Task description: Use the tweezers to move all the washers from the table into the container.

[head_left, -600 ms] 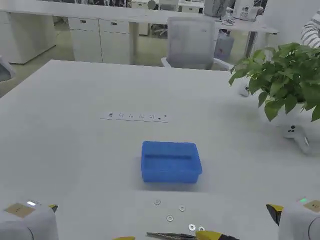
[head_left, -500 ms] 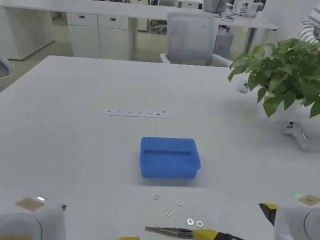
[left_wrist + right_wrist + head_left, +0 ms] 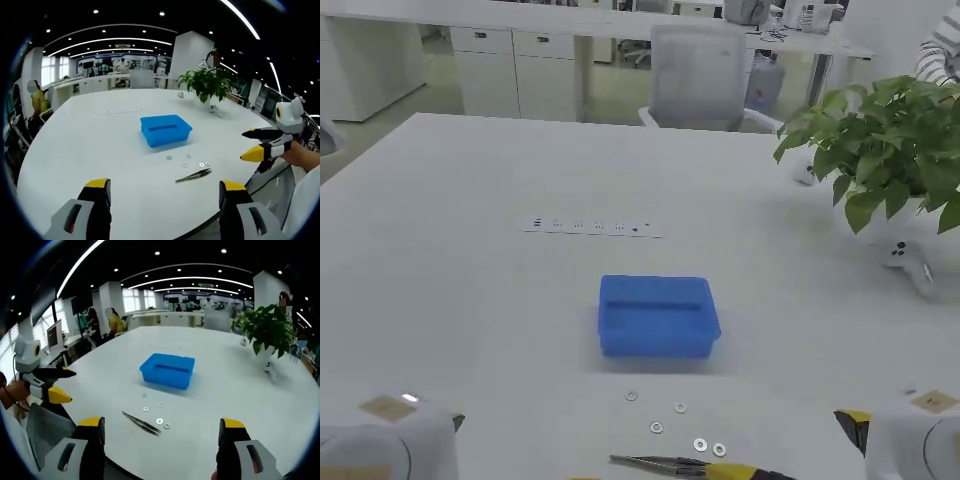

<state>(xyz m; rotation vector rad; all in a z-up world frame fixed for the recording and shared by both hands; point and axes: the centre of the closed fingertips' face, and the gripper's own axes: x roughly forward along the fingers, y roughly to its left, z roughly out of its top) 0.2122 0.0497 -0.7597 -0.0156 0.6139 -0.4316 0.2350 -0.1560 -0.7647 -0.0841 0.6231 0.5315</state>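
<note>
Five washers (image 3: pixel 656 428) lie loose on the table (image 3: pixel 470 300), lower centre of the head view. One pair of tweezers (image 3: pixel 665 463) lies just below them, one blue container (image 3: pixel 658 315) above. The left gripper (image 3: pixel 165 184) and right gripper (image 3: pixel 162 422) both gape wide, empty.

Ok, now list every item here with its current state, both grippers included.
Blue plastic container: upright, open-topped, on the white table.
Small metal washers: five, loose on the table, outside the container.
Yellow-handled metal tweezers: lying flat, not gripped.
Left gripper: open, empty.
Right gripper: open, empty.
</note>
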